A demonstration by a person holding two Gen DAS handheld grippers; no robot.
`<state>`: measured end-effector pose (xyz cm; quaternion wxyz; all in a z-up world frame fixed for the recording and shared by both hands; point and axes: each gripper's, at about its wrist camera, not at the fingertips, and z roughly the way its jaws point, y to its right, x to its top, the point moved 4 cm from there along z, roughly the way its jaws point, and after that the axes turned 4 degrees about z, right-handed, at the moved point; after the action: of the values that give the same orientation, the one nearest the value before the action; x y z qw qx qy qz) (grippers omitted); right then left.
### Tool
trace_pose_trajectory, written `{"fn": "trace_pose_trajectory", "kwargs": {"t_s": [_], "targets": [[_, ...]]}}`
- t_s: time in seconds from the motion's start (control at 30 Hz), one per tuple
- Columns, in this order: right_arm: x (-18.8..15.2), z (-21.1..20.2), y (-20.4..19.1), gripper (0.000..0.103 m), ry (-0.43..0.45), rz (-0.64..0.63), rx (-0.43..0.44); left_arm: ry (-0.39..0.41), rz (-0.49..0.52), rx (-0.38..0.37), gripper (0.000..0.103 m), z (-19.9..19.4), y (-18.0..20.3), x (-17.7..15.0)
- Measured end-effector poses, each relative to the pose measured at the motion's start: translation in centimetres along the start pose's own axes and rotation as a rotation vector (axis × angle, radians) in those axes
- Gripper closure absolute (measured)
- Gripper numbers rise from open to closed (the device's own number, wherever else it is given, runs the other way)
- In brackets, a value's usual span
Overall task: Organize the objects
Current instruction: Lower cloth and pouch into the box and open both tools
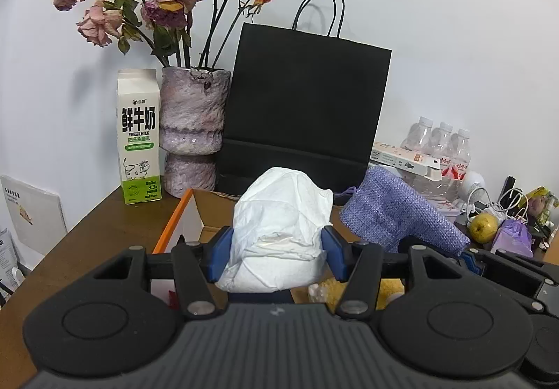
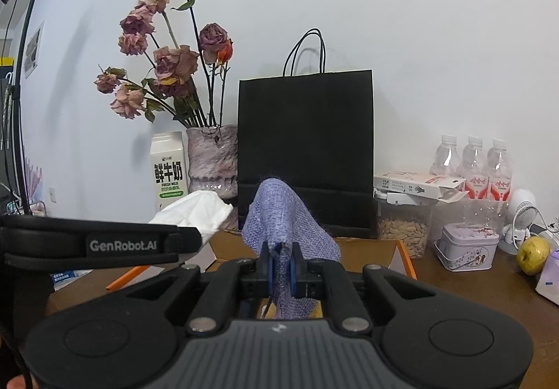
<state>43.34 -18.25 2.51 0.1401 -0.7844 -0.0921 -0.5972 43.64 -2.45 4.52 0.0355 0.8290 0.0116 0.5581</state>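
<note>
Your left gripper [image 1: 277,249] pinches a crumpled white tissue [image 1: 279,224] between its blue pads, held above the open box [image 1: 185,210] on the table [image 1: 104,231]. Your right gripper [image 2: 281,270], just beside it, clamps a purple cloth [image 2: 283,217], fingers pressed tight on the fabric, over the same box in front of the black bag [image 2: 305,144].

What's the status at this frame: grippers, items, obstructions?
Left gripper shut on white bundle. Right gripper shut on purple pouch. Both over open cardboard box. Nothing in the way.

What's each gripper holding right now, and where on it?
Left gripper: white crumpled tissue, squeezed across its lower middle. Right gripper: purple woven cloth, pinched at a fold.
</note>
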Motion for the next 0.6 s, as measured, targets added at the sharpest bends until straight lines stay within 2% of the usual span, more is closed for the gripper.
{"fn": "trace_pose_trajectory", "kwargs": {"t_s": [0.6], "targets": [[-0.4,5.6,1.4,0.095,-0.064,-0.016,-0.019,-0.043,0.036,0.013,0.046,5.2,-0.7,0.5]]}}
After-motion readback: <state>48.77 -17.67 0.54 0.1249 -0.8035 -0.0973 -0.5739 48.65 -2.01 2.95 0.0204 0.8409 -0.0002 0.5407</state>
